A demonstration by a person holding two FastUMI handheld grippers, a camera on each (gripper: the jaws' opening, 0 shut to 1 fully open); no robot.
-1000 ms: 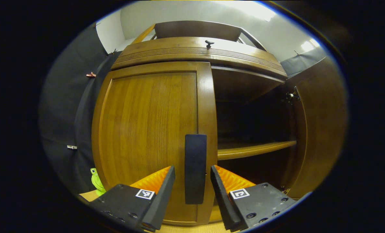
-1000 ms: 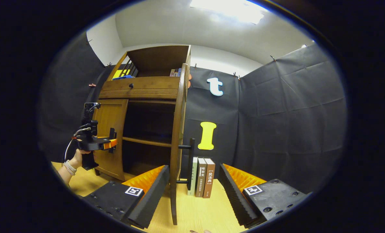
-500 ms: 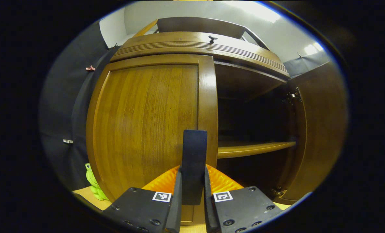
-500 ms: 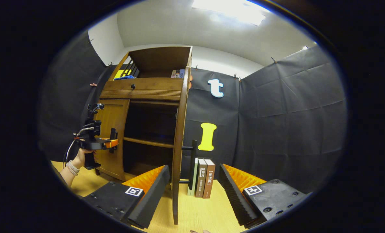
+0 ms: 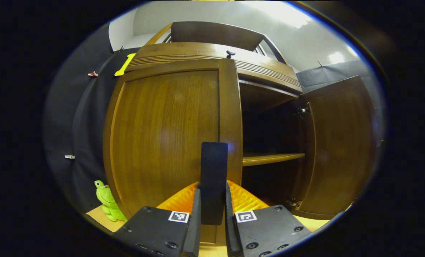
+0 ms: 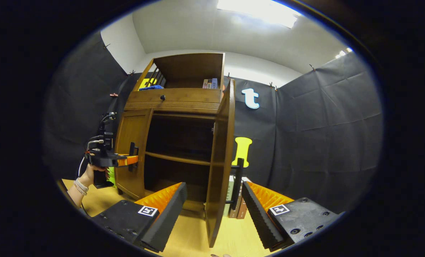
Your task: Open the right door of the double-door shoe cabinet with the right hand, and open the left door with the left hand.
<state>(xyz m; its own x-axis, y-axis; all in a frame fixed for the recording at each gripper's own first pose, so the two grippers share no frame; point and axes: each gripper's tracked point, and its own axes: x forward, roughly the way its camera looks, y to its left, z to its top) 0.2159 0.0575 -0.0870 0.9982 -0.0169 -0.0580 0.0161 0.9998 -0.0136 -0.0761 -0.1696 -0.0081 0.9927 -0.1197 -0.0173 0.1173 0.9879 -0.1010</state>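
Shoe cabinet stands on the light wooden table, against the black cloth wall.

Left gripper: jaws pressed onto the dark vertical handle of the left door, one finger on each side of the bar. The left door looks slightly ajar, but from the left gripper view alone the amount cannot be judged. In the right gripper view the same gripper sits at that door's handle, held by a hand with a bracelet at the wrist.

Right gripper: jaws spread wide, touching nothing. The right door stands swung out, seen nearly edge-on between the two fingers; its dark handle is on the far face, just beside the right finger.

Interior open to view: dark, with one wooden shelf across the middle. Drawer front with a small dark knob above the doors. Books stand on the table behind the right door. A green frog toy sits at the cabinet's left foot.
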